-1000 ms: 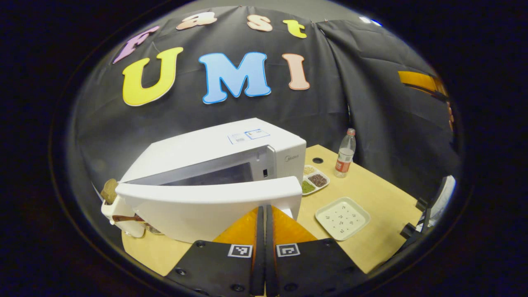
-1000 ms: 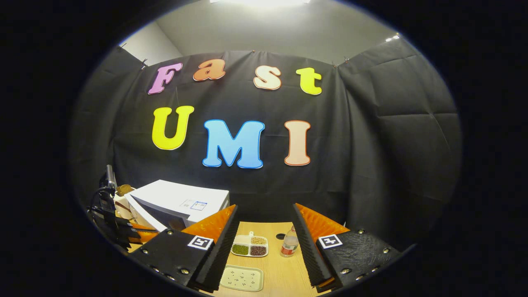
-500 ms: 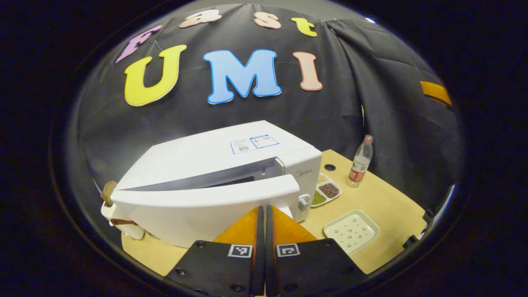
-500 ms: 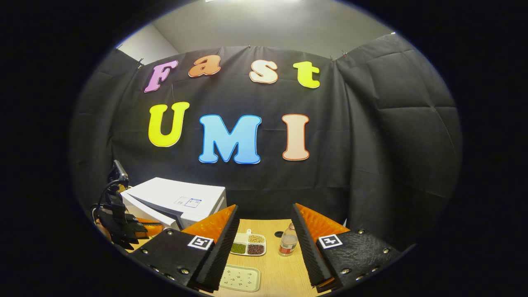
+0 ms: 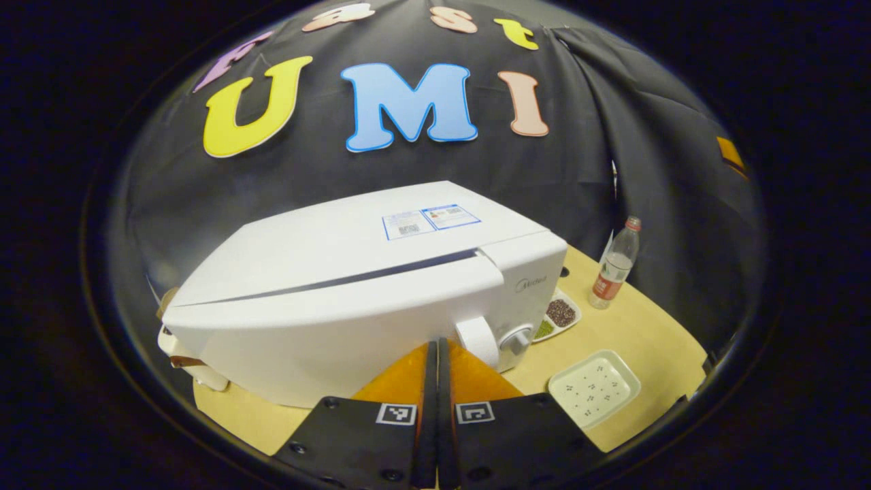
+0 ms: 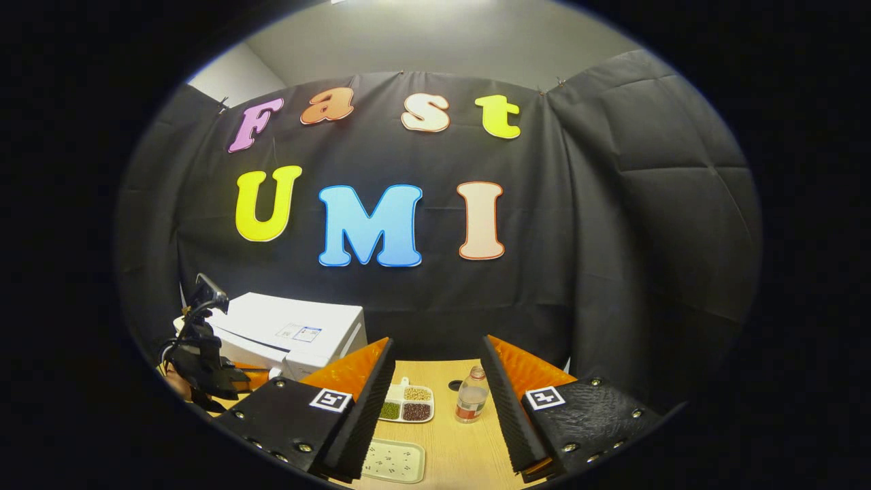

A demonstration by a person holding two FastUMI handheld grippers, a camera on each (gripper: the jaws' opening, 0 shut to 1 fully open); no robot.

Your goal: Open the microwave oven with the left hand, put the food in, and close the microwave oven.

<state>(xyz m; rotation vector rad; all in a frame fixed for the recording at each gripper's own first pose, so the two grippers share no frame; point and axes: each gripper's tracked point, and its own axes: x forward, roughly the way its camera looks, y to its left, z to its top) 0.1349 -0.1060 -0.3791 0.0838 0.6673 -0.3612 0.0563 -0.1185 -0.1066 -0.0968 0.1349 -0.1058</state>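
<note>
My left claw (image 5: 437, 354) has its fingers pressed together, nothing between them, tips right at the lower front of the microwave oven's door (image 5: 326, 327). The microwave oven (image 5: 360, 258) stands on the counter (image 5: 633, 320) toward its left edge, and its door lies almost flush with the body, a thin dark slit showing along the top seam. Just right of my fingertips are the two round knobs (image 5: 507, 340) on the control panel. I cannot see any food inside from here. Right of the oven, a divided dish of beans (image 5: 559, 314) sits near the back edge, a plastic bottle (image 5: 614, 264) stands beyond it by the cloth wall, and a white speckled tray (image 5: 593, 388) lies nearer the front edge. My right claw (image 6: 435, 381) hangs spread wide above the counter, holding nothing, with the bottle (image 6: 471, 395) seen between its fingers
</note>
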